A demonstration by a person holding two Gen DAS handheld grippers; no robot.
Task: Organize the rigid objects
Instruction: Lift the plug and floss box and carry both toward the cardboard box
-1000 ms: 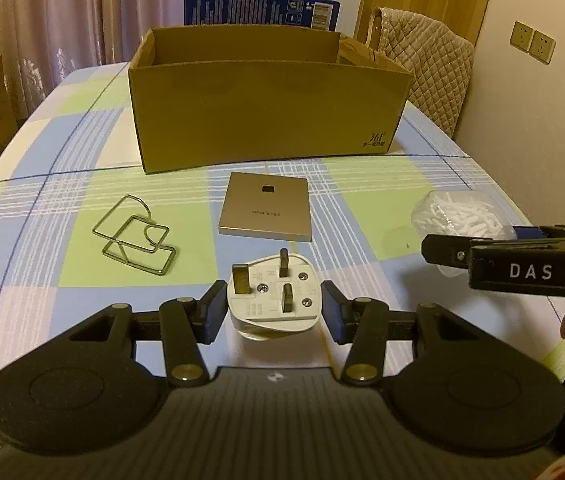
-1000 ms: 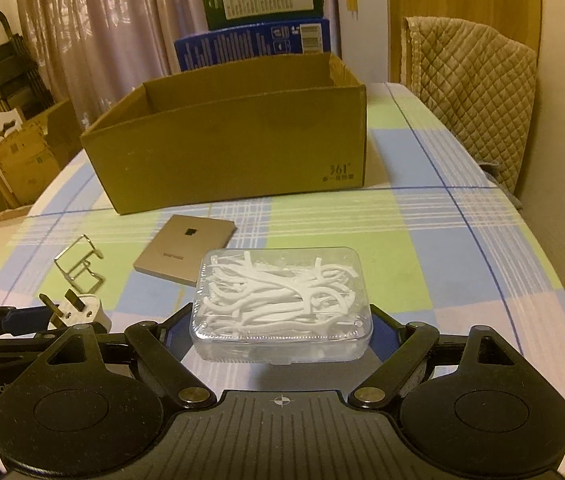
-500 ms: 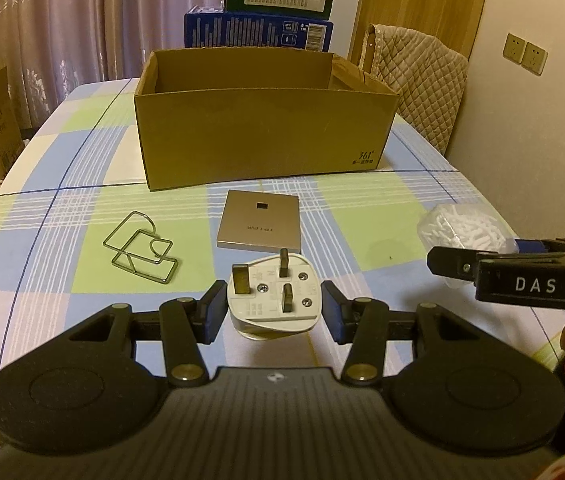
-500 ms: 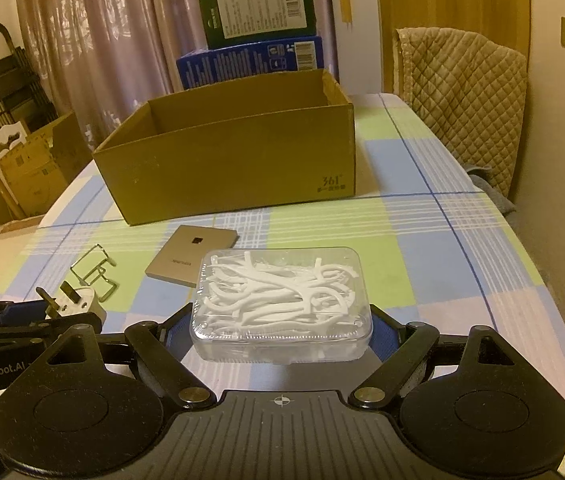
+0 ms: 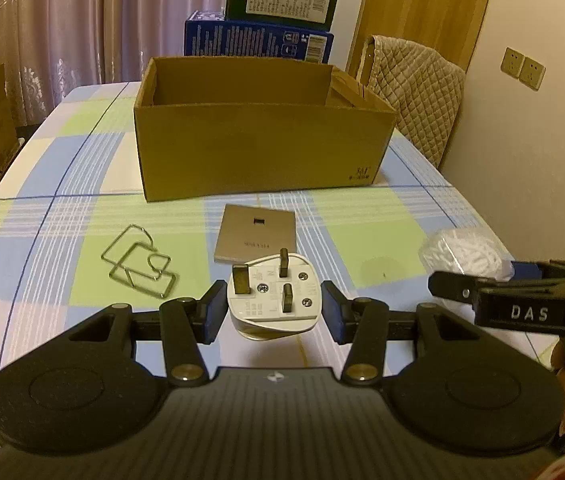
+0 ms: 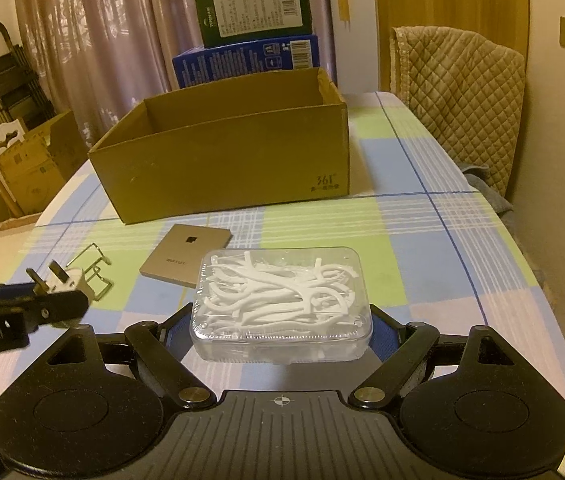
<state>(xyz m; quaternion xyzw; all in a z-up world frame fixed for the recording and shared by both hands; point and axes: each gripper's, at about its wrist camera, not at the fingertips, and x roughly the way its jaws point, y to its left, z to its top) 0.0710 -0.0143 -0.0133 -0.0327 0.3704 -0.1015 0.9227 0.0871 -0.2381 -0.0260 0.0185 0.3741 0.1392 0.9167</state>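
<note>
Since 1 s ago: left gripper (image 5: pixel 274 312), clamped on plug (image 5: pixel 272 300), lifted clear of table (image 5: pixel 62 220); right gripper (image 6: pixel 282 340) clamps floss-pick case (image 6: pixel 282 300). Box (image 5: pixel 258 152) next.

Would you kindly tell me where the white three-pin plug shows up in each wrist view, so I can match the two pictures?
Left wrist view: the white plug sits at lower centre, between the left claw's fingers, prongs up.
Right wrist view: it shows at the far left edge, seen side-on.
Shared landmark: the open cardboard box behind it on the checked tablecloth.
</note>
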